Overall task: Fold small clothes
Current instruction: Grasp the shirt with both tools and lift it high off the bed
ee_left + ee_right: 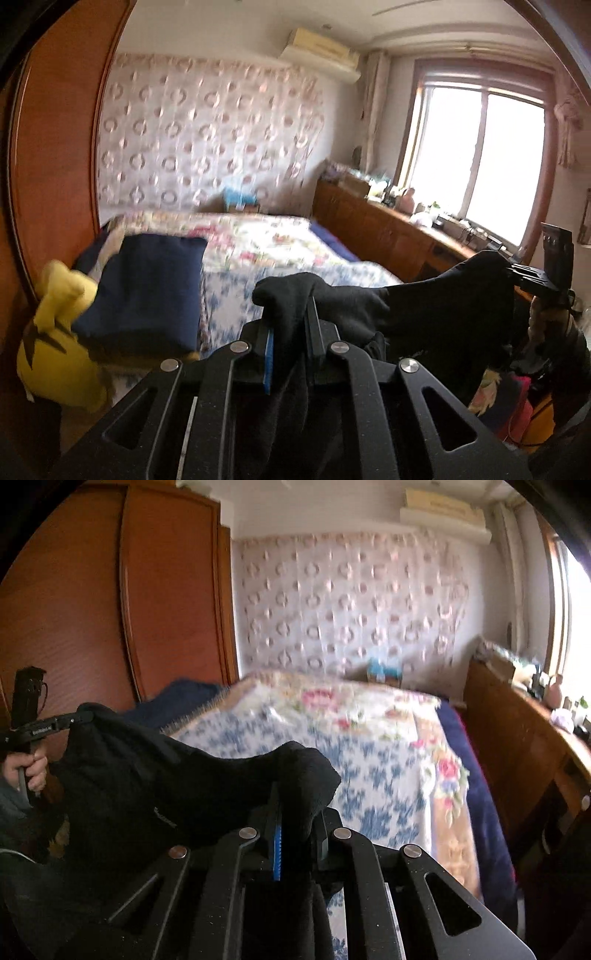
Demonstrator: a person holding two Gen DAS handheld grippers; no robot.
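A small black garment (424,295) hangs stretched in the air between my two grippers, above the near end of the bed. My left gripper (291,325) is shut on one corner of it; the cloth bunches over the fingertips. My right gripper (295,812) is shut on the other corner of the black garment (155,771). The right gripper shows at the right edge of the left wrist view (517,273), and the left gripper shows at the left edge of the right wrist view (79,716). The garment's lower part hangs out of sight below.
A bed with a floral blue-and-pink quilt (332,746) lies ahead. A navy pillow (147,288) and a yellow plush toy (59,332) sit at its left. A wooden wardrobe (110,609) stands left, a cluttered wooden cabinet (388,225) under the window right.
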